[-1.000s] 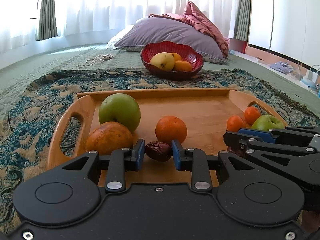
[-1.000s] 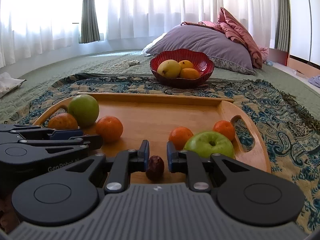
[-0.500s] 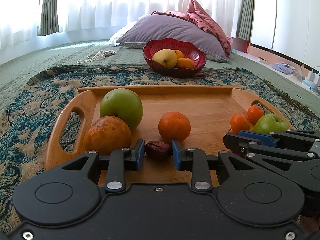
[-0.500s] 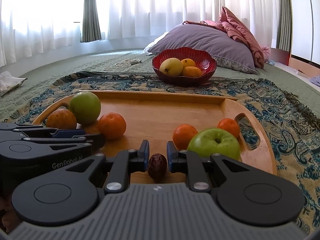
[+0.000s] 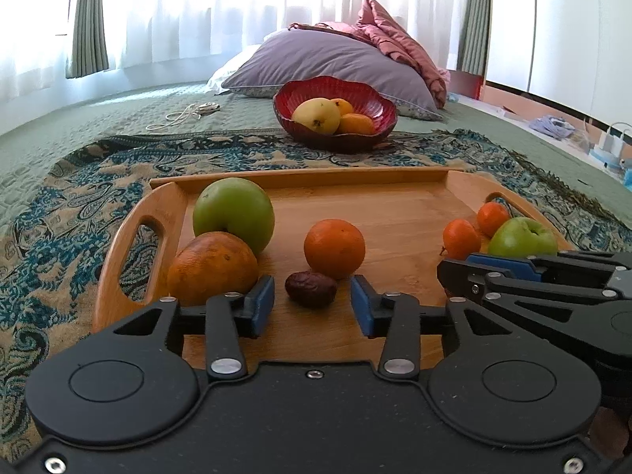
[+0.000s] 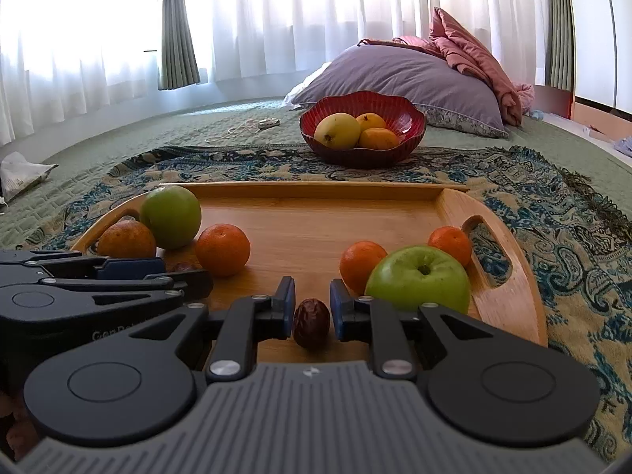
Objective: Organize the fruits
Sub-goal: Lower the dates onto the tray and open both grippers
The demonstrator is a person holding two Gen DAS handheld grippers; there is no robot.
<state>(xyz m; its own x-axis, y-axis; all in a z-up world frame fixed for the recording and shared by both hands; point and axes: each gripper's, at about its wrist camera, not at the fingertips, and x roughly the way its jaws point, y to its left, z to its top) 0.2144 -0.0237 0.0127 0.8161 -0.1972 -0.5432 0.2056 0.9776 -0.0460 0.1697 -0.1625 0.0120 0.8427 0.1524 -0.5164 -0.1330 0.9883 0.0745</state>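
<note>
Dates lie on the tray (image 5: 118,245), one per tongs. Left tongs (image 5: 312,306) are released, wide apart, a date (image 5: 311,289) between the pads, touching neither, just before an orange (image 5: 334,249). Right tongs (image 6: 312,310) sit close around another date (image 6: 311,322); whether the pads grip it, I cannot tell.

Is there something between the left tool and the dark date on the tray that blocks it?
Nothing visible blocks it. The date lies on the tray in the open gap of the left tool, not touched by either finger. The orange sits just behind the date, and another orange is beside the left finger.
</note>
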